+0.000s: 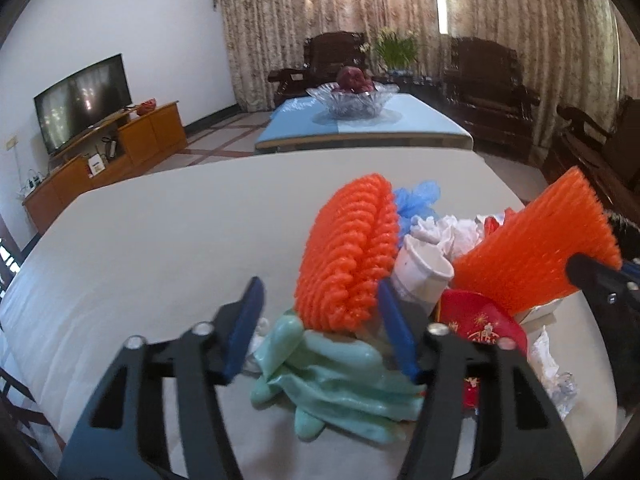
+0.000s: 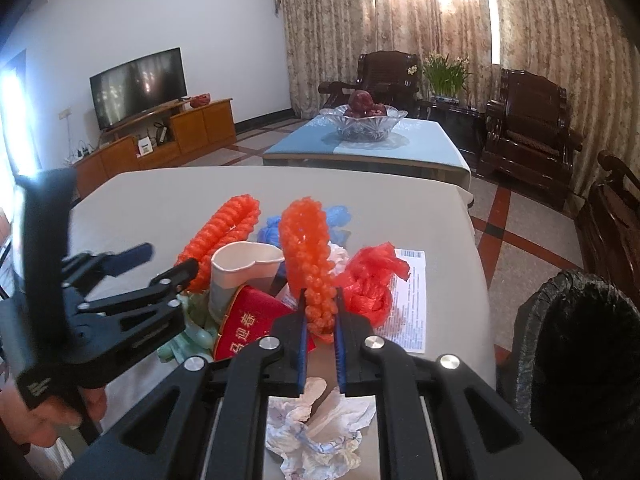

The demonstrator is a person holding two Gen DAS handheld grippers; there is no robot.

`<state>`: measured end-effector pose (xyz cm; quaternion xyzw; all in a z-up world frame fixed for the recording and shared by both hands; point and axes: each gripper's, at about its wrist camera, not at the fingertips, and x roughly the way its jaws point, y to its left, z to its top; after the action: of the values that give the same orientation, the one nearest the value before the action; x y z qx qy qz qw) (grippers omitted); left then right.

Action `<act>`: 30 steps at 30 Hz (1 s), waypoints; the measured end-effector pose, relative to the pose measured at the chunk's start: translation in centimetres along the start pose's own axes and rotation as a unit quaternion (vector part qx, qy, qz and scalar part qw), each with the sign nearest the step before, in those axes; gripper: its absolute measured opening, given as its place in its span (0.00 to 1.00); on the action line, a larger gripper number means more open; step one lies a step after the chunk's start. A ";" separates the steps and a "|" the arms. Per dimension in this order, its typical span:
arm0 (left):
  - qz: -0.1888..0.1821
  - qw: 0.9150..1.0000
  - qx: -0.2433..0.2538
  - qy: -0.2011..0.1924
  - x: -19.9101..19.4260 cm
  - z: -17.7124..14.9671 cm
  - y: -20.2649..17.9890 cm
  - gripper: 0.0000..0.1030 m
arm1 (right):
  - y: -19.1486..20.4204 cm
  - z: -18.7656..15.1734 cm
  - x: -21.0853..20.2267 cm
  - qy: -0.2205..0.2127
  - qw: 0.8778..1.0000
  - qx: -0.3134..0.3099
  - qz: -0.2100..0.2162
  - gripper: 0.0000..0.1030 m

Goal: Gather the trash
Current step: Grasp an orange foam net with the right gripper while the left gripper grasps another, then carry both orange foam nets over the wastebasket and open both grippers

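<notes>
Two orange foam nets stand in the trash heap on the worktop: the right gripper has its fingers clamped on one orange foam net, likely bound for the black-lined bin beside it. The left gripper hangs with fingers apart over a green glove, beside the other net.

An orange foam fruit-net sleeve stands nearly upright, its lower end pinched between the closed blue pads of the right tool. A second orange foam net rises just ahead of the open left tool, leaning on a crushed white paper cup. A pale green rubber glove lies flat between the left tool's fingers. A red envelope with gold characters sits just left of the right tool; a knotted red plastic bag lies just to its right, on a printed paper sheet. Crumpled white tissue lies beneath the right tool. A blue plastic bag lies beyond the nets.
</notes>
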<state>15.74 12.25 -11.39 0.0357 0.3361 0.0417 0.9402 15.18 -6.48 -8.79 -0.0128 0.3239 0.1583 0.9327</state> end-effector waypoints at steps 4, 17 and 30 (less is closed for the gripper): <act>-0.027 0.999 -0.009 0.018 1.0 0.3 0.2 0.17 | -0.1 0.2 -0.2 -0.003 1.000 -0.002 -0.001 0.11; -0.020 0.998 -0.035 -0.055 -5.9 2.8 1.2 0.06 | -0.6 2.4 -4.7 -0.063 0.998 0.011 0.006 0.11; -0.092 0.991 0.002 -0.094 -11.6 4.3 -5.8 0.06 | -6.3 2.2 -10.7 -0.082 0.994 0.046 -0.061 0.11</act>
<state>9.84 5.14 -1.37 0.0107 0.2487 -0.0489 0.9673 10.48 -15.21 -1.10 0.0236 0.2515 0.0866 0.9637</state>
